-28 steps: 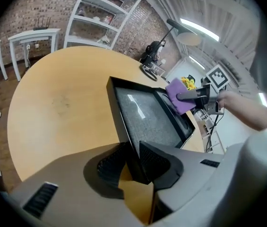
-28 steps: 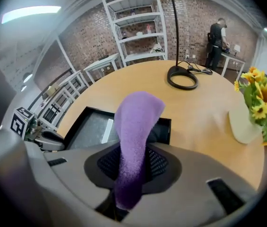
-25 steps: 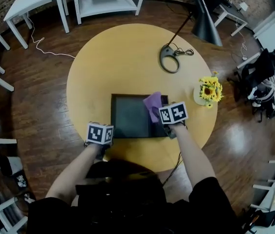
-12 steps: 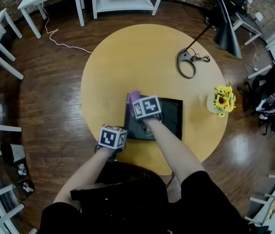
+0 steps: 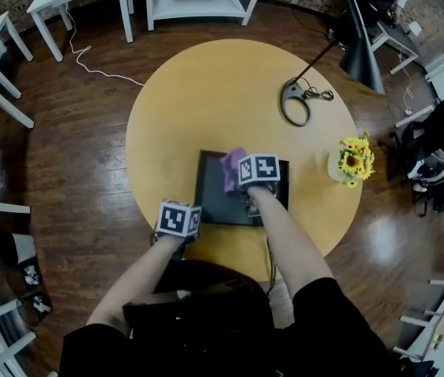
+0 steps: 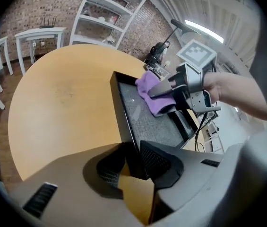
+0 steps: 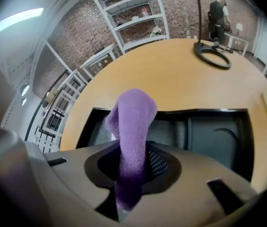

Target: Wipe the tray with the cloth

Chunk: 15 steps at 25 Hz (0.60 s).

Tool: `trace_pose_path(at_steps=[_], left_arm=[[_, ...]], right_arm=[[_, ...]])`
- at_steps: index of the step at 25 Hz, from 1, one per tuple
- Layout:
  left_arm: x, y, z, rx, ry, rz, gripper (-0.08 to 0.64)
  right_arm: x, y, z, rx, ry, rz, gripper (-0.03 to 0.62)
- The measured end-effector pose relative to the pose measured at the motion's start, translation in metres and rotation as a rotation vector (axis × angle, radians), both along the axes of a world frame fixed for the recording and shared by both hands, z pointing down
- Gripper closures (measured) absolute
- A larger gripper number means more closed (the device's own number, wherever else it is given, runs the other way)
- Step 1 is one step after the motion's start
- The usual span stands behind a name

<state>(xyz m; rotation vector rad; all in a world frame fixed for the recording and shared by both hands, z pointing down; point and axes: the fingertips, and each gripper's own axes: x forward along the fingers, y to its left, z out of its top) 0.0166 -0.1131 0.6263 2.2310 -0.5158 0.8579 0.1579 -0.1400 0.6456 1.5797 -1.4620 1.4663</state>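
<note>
Head view: a round yellow-wood table [image 5: 206, 93] on a dark plank floor, seen from steeply above, with both forearms reaching in from the lower edge.
Left gripper [image 6: 134, 167]: clenched on the tray. In the left gripper view the tray's black near wall stands between the two pads, at the left near corner. From above, its marker cube sits by the table's near edge.
Tray [image 5: 215, 199]: black and rectangular, lying flat on the half of the table nearer the person. It has a wide grey-floored compartment and a narrower one along its right side.
Cloth [image 7: 132, 122]: purple and fleecy, bunched into a thick roll. It rises out of the right gripper's jaws over the wide compartment, toward the tray's far wall. In the left gripper view its free end appears to rest on the tray floor.
Right gripper [image 7: 132, 174]: grasping the cloth, with the pads pressed on either side of the roll. It is tilted steeply down above the middle of the tray.
Lamp base [image 5: 295, 103]: a dark ring on the far right of the table, well apart from the tray, with a thin rod slanting up to a black shade.
Sunflowers [image 5: 354, 159]: a yellow bunch in a pale vase at the table's right edge, near the tray's right end but not touching it.
</note>
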Motion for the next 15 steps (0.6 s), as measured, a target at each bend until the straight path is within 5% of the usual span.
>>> trace_pose_path(at_steps=[9, 15], left_arm=[[0.003, 0.000, 0.002, -0.024, -0.001, -0.011, 0.457], [-0.001, 0.000, 0.001, -0.032, 0.010, -0.028, 0.457]], right_arm=[[0.032, 0.018, -0.005, -0.019, 0.213, -0.016, 0.506], [-0.067, -0.011, -0.028, 0.127, -0.029, -0.097, 0.506]])
